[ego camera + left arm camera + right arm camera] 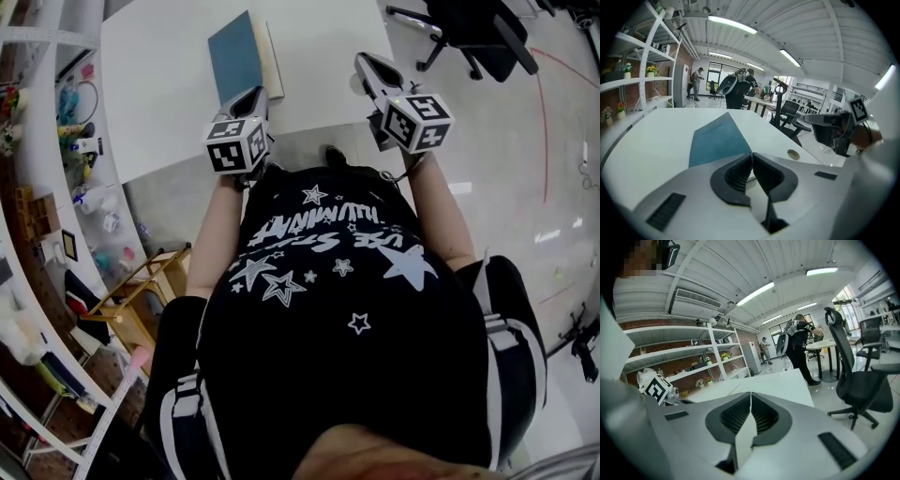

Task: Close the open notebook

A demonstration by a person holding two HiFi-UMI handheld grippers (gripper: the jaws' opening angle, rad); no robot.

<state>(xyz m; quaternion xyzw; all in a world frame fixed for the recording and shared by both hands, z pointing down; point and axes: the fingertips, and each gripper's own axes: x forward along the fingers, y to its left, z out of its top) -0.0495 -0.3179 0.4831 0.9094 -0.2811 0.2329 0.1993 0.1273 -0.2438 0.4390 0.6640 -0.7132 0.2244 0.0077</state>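
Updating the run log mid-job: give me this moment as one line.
notebook: flat on table, blue cover up, looks closed | left gripper: shut, empty | right gripper: shut, empty

Left gripper [251, 94]: jaws closed, pads together, nothing between them, pointing forward and tilted down. Right gripper [364, 64]: also closed and empty, held forward, apart from the left. Left forearm [216, 234] and right forearm [441, 211] both reach forward.
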